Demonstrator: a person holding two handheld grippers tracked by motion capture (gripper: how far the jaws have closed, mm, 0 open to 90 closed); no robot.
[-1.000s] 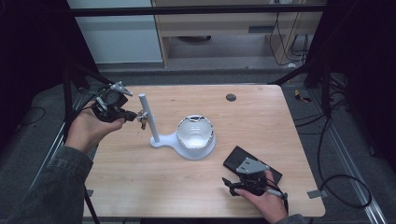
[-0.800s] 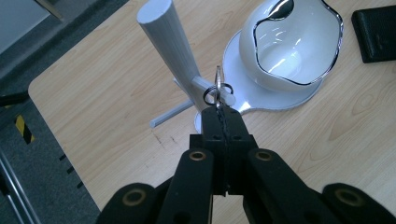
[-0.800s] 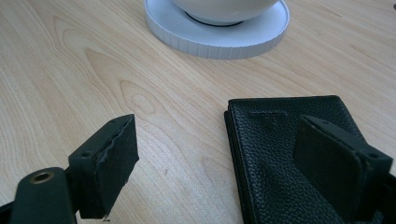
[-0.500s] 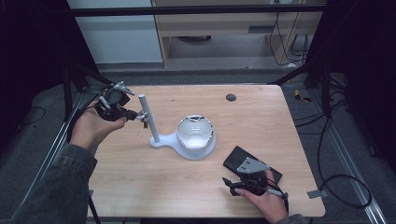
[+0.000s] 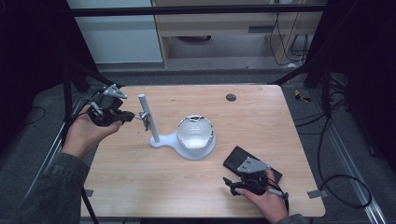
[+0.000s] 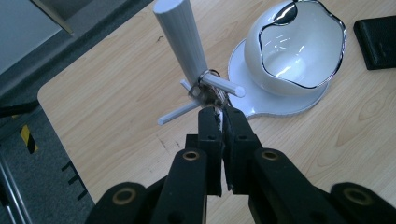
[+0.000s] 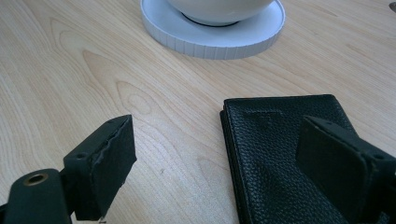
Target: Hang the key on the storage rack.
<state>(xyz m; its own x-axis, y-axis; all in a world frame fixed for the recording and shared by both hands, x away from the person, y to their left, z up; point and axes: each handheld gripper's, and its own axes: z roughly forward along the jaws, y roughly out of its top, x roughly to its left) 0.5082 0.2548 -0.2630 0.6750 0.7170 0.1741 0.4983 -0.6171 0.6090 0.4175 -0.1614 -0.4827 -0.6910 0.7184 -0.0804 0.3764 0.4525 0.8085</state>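
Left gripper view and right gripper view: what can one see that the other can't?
The left gripper view shows the left claw shut on a small metal ring at the white stand's post. The right gripper view shows the right claw open. Both show the black wallet, the stand's round base and the wooden table.

One white stand sits on the surface, with one post and two pegs on it. One bowl rests on the stand's base. One keyring hangs at the pegs. One black wallet lies near the stand. Two hand-held grippers: the left by the post, the right beside the wallet.
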